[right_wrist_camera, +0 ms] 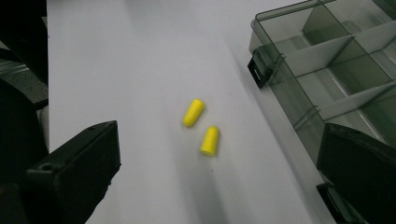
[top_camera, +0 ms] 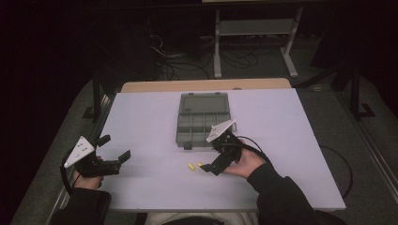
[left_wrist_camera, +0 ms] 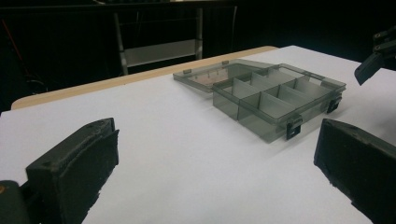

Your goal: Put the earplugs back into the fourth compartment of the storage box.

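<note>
R claw (right_wrist_camera: 215, 154) spread wide over two earplugs (right_wrist_camera: 201, 127) on worktop (top_camera: 150, 117), just at box's (top_camera: 203, 120) 6 o'clock; risk: small round plugs roll or squirt out if pinched off-centre.

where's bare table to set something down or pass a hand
Free: the wide strips left and right of the open organizer box, and the patch between the left hand-held gripper and the two yellow earplugs. Crowded: the box's near edge, where the right hand-held gripper hovers over the earplugs.
</note>
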A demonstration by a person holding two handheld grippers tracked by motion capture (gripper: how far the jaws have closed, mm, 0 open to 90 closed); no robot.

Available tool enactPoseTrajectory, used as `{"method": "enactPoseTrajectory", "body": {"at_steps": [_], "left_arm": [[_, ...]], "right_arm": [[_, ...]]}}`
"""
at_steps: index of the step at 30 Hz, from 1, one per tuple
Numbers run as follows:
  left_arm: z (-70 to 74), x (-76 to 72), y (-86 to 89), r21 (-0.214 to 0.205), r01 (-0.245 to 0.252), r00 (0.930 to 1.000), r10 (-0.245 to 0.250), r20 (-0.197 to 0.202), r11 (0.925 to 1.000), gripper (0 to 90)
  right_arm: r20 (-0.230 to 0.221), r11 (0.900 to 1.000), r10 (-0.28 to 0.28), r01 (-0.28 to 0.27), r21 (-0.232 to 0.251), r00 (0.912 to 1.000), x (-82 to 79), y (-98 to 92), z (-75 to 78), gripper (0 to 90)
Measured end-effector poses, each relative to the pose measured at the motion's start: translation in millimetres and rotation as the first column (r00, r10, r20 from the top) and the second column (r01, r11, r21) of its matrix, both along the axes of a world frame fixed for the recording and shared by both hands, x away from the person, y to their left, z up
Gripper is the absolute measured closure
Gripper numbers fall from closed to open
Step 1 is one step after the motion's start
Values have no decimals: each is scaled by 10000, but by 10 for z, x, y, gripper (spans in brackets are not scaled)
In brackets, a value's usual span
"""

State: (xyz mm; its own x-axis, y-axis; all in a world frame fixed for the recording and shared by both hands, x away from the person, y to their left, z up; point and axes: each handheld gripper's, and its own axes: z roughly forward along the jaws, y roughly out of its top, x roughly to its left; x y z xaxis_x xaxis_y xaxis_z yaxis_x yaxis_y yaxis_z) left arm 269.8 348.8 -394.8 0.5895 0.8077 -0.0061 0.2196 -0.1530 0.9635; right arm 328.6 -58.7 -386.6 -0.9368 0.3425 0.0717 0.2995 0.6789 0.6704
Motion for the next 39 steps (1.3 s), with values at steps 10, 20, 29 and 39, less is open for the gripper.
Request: {"method": "enactPoseTrajectory", "body": {"at_steps": [10, 20, 29, 39], "left_arm": [[1, 1, 0, -14, 12, 10000, -12, -7, 10000, 0], [3, 1, -4, -17, 60, 10000, -60, -1, 10000, 0], [4, 2, -6, -23, 88, 10000, -88, -12, 10000, 0], [0, 10, -2, -228, 149, 9999, -150, -64, 9996, 0]], "right_arm": [[-266, 9978, 343, -358, -566, 9991, 29, 189, -134, 0], [-643, 9925, 486, -555, -1092, 9967, 110, 315, -270, 151], [-645, 9856, 388, -488, -1620, 9972, 135, 351, -341, 298], [-725, 9827, 545, -664, -1731, 9959, 137, 364, -358, 538]]}}
